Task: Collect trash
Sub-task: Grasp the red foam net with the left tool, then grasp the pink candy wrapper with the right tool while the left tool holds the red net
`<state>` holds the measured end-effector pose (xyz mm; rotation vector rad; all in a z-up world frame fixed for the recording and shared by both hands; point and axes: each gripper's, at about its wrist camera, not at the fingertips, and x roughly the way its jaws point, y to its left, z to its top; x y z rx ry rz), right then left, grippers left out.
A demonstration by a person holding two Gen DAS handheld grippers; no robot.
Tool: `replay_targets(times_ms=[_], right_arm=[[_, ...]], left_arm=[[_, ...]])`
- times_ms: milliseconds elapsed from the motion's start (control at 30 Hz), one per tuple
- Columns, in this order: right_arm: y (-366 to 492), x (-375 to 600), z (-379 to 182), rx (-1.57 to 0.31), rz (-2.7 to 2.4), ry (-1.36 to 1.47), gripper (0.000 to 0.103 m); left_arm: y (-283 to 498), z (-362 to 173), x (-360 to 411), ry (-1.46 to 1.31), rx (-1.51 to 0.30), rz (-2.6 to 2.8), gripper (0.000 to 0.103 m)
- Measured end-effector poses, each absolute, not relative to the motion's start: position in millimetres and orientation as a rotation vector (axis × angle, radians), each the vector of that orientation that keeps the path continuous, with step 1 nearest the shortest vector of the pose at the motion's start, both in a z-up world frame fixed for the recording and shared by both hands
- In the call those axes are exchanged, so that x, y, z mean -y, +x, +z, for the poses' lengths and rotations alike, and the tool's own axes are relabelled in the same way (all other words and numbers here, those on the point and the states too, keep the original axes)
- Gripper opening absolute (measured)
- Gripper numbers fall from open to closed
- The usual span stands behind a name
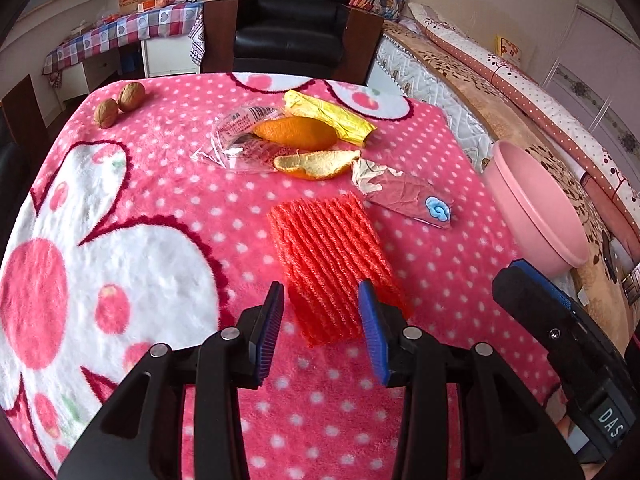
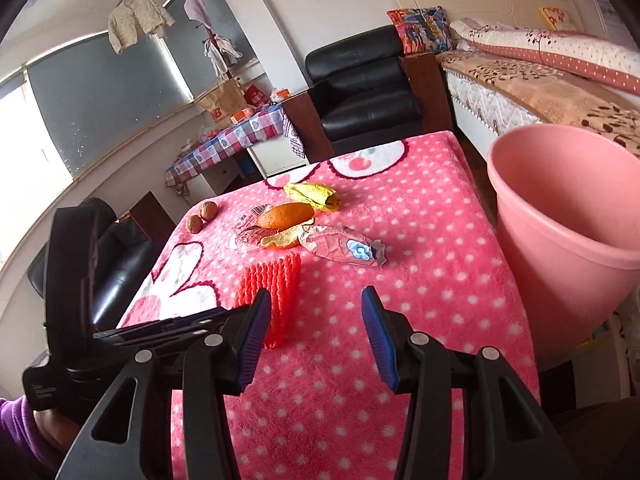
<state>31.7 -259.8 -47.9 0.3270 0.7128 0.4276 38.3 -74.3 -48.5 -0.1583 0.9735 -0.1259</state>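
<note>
My left gripper (image 1: 320, 320), jaws wide and empty, is straddling the near end of the red foam net (image 1: 332, 264) lying on the blanket, while I'm keeping the empty, open right gripper (image 2: 316, 334) beside the pink bin (image 2: 560, 216).

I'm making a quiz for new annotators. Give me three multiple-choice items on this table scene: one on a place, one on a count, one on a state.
1. Where is the pink bin?
A. Beside the table's right edge
B. On the black armchair
C. In the middle of the table

2. How many walnuts lie on the pink blanket?
A. One
B. Two
C. Four

3. What state is the left gripper in?
A. Shut on orange peel
B. Shut, empty
C. Open over the red foam net

Answers:
1 A: the bin stands off the table's right side.
2 B: a pair sits at the far left corner.
3 C: its jaws stand apart, with the net's near end between them.
</note>
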Motion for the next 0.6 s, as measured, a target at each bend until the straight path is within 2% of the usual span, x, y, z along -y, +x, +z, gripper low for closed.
replay_targets(times_ms=[100,133,233,600], right_arm=[[31,259,-48,-0.716,0.430,0.324,0.047],[31,258,-48,-0.717,0.429,0.320,0.047],[30,255,-48,-0.716,0.427,0.304,0.047],[35,246,-50,-0.758,0.390,0.243,0.047]], left_arm=[[35,-51,83,-0.125,-0.951,-0.123,0.038],[33,-51,85,-0.115,-0.937,-0.127,0.027],[24,-45,88,-0.070,-0.891,-0.117,0.011],[-5,-22,60,-0.116,-0.804,-0.064,0.009]])
